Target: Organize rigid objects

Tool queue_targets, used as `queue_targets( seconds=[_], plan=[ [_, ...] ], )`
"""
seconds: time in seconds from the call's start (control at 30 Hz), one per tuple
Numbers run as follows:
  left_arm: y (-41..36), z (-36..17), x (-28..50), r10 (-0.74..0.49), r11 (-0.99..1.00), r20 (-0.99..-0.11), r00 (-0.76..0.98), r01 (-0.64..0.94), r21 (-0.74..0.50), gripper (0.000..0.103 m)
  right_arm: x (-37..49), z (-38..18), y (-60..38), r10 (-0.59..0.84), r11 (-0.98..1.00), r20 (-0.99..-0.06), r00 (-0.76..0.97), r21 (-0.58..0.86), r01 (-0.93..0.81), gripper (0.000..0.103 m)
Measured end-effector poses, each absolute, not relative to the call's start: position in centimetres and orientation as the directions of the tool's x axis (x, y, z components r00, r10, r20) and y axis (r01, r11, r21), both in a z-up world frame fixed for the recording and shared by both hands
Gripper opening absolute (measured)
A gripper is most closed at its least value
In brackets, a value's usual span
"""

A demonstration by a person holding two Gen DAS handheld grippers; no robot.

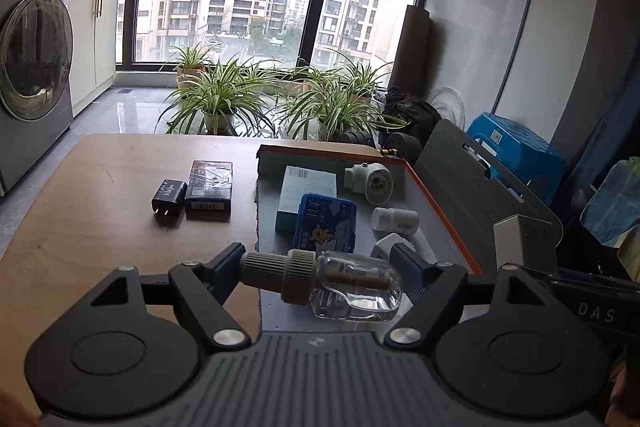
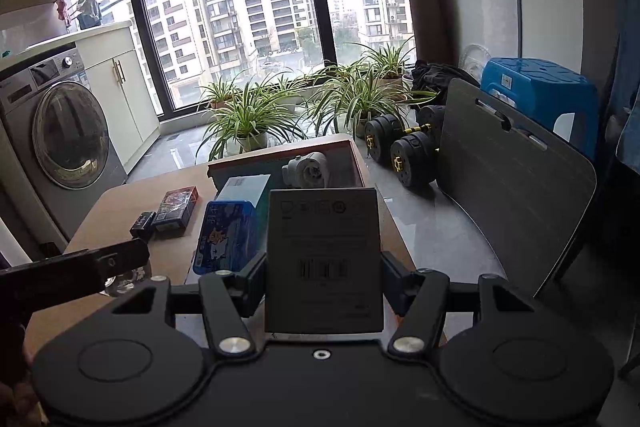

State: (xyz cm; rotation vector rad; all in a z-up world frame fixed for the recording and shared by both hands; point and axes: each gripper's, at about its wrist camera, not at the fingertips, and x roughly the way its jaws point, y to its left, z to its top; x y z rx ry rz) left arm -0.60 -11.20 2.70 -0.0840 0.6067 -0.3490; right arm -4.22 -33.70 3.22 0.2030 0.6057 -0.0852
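My left gripper (image 1: pixel 320 271) is shut on a clear glass dropper bottle (image 1: pixel 352 287) with a ribbed grey cap, held lengthwise over the near edge of the open box (image 1: pixel 436 203). Inside the box lie a blue tin (image 1: pixel 326 223), a pale teal carton (image 1: pixel 306 193), a white bottle (image 1: pixel 394 219) and a white round device (image 1: pixel 370 181). My right gripper (image 2: pixel 322 285) is shut on a grey-white carton (image 2: pixel 324 259) with a barcode, held upright above the same box (image 2: pixel 352 157). A black charger (image 1: pixel 169 195) and a dark packet (image 1: pixel 210 190) lie on the wooden table (image 1: pixel 100 227).
A washing machine (image 1: pixel 34 67) stands left of the table. Potted plants (image 1: pixel 218 99) line the window. Right of the table are dumbbells (image 2: pixel 404 151), a grey board (image 2: pixel 508 179) and a blue stool (image 2: pixel 540 95). The left gripper's arm (image 2: pixel 76 269) shows low left in the right wrist view.
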Motion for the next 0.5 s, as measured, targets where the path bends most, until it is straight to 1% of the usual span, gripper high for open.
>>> queue_targets(
  seconds=[0.5],
  plan=[
    [-11.51,2.01,-0.94,-0.355,0.934,-0.561,0.748,0.308,-0.181,0.081,-4.04,2.64,-33.68,-0.019,0.977,-0.583,0.813,0.161,0.138,0.071]
  ],
)
